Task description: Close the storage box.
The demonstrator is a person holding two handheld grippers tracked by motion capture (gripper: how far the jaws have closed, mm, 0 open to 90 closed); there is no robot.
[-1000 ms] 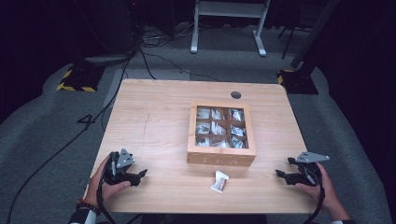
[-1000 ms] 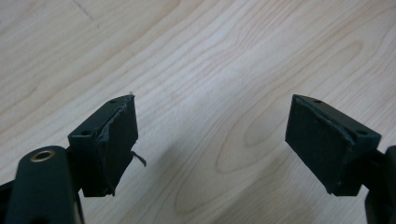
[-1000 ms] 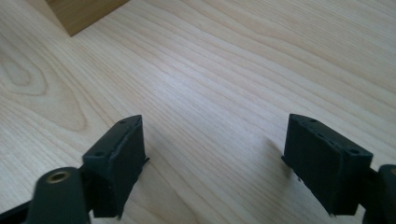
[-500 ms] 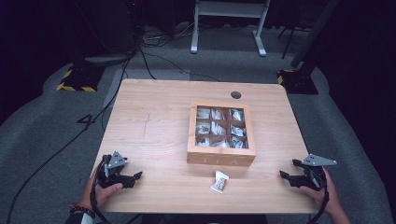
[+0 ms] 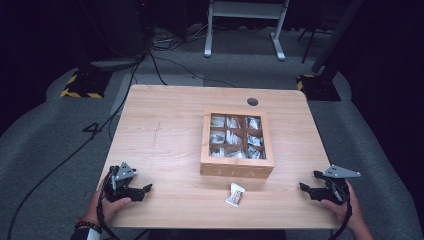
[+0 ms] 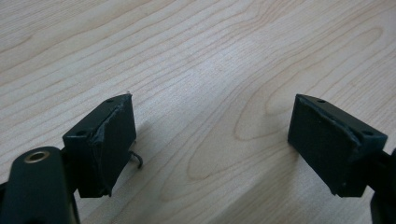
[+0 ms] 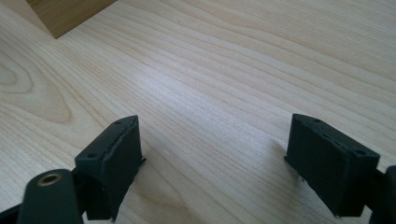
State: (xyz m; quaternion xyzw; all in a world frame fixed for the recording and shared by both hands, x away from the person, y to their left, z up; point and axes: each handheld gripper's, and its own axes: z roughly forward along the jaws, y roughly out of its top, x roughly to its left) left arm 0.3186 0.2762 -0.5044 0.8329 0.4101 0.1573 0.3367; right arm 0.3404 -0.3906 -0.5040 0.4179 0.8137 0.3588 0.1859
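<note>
Both tools had drawn back to the bench's near corners, left tool (image 5: 146, 189) and right tool (image 5: 303, 186) spread and empty; the tea packet (image 5: 235, 194) lay untouched at six o'clock of the tea box (image 5: 237, 170), so picking hadn't begun.

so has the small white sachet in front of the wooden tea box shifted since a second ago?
No. The small white sachet lies at the same spot before the wooden tea box front wall, near the table edge.
</note>
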